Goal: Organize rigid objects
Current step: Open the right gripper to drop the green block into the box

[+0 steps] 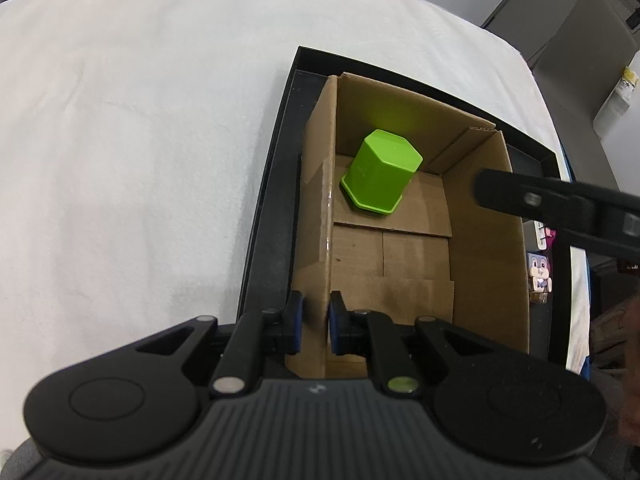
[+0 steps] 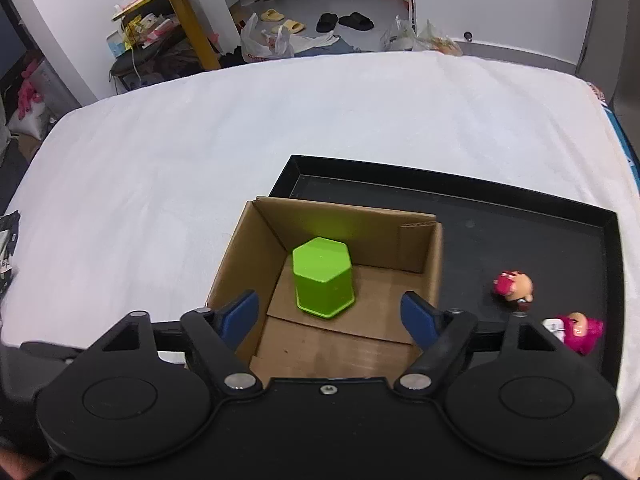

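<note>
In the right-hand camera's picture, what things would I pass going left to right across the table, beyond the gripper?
White cloth → cardboard box → green hexagonal cup inside it → black tray → round-headed toy figure → pink toy figure.

— What is seen beyond the white tablecloth [image 2: 240,140]?
— Two pairs of slippers, yellow [image 2: 282,20] and black [image 2: 346,21], are seen on the floor beside plastic bags [image 2: 266,44]; a cluttered yellow shelf [image 2: 168,12] is seen at the left.
</note>
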Available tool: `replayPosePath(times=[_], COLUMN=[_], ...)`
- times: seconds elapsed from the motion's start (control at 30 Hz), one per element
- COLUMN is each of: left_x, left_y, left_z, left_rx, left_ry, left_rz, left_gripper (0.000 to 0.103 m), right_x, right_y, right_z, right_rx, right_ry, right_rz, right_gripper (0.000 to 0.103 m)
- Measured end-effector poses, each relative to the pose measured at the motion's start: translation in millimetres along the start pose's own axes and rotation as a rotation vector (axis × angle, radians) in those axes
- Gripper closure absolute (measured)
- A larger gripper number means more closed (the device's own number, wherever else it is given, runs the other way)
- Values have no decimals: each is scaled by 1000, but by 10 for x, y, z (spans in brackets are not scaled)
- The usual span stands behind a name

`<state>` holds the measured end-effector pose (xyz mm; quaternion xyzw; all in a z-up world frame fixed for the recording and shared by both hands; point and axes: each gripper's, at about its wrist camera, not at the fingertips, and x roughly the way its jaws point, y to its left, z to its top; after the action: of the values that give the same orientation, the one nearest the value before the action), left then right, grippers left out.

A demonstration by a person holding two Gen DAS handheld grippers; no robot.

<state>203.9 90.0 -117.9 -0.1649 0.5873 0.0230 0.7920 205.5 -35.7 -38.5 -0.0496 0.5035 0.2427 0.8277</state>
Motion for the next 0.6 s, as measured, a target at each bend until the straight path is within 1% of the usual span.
replayPosePath(times=[0.07,0.13,0.2,0.33,0.47,0.6], left_x=[-3,-7,-6,-5,1,-11], left_y=[-7,-28,-46,-39,3,-12], left_z=[-5,-8,-11,-12,-15,-8], left_rx=[-1,5,3,-15,-47,-42], left_ry=[-1,-4,-6,-9,-12,-18], left_rz=[5,17,23,24,16,37], left_gripper=[91,92,92,92,91,91], right_x=[-56,-112,-160,-272,-384,-460], right_y=[-55,-106,-148,-288,-426,-557], right_z=[-5,-24,-45,-100,-162,-233], right_rx=[11,12,6,27,42,50], right_ry=[1,-4,-6,-18,-43,-67], right_rz=[3,9,-7,5,14,24], right_gripper=[23,20,18,13,11,8])
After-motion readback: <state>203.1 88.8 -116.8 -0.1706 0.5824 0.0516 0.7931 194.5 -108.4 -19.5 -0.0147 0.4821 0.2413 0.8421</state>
